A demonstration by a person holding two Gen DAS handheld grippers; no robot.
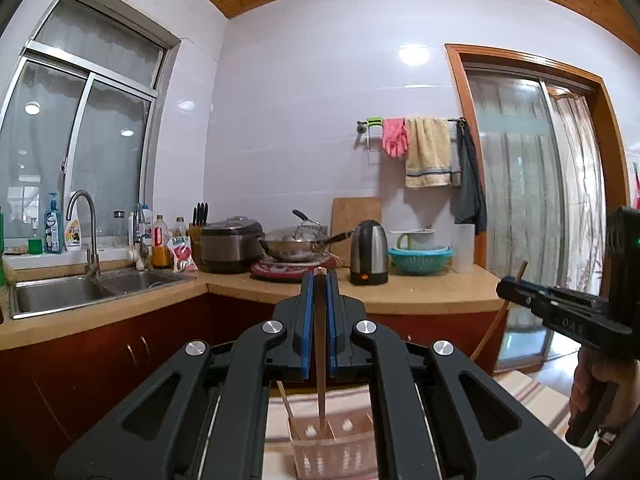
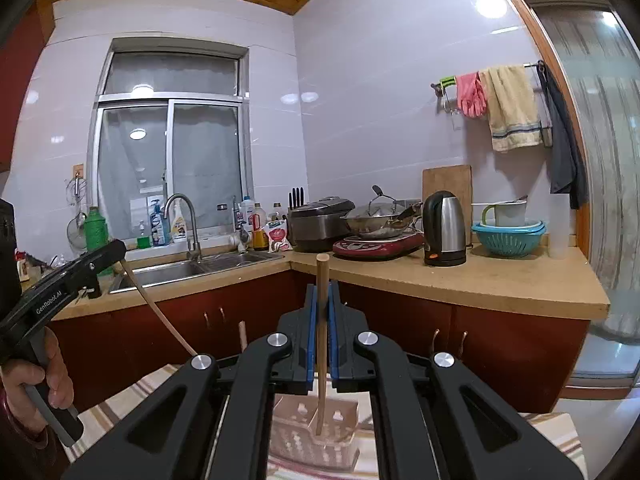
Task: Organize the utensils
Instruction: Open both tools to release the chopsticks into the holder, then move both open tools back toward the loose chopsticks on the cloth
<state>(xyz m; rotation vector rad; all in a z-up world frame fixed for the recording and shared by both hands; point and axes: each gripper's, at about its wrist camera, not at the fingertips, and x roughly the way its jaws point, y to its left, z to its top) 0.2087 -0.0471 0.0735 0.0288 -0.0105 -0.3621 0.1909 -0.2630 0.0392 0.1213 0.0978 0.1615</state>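
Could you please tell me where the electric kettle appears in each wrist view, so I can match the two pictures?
Left wrist view: the electric kettle stands on the counter just right of centre, above the fingers.
Right wrist view: the kettle stands on the counter right of centre, further from the middle.
Shared landmark: the teal colander to its right.

Pale slotted utensil basket (image 1: 332, 452): both sides hidden behind the left gripper's black arms, base cut by the picture's lower edge, surface blurred.
Thin wooden chopstick (image 1: 320, 344): middle pinched out of sight between the blue pads, lower tip blurred above the basket.
Round wooden stick (image 2: 322, 340): foot lost in blur at the basket.
Hand on the right gripper's handle (image 1: 600, 384): cut by the picture's right edge.
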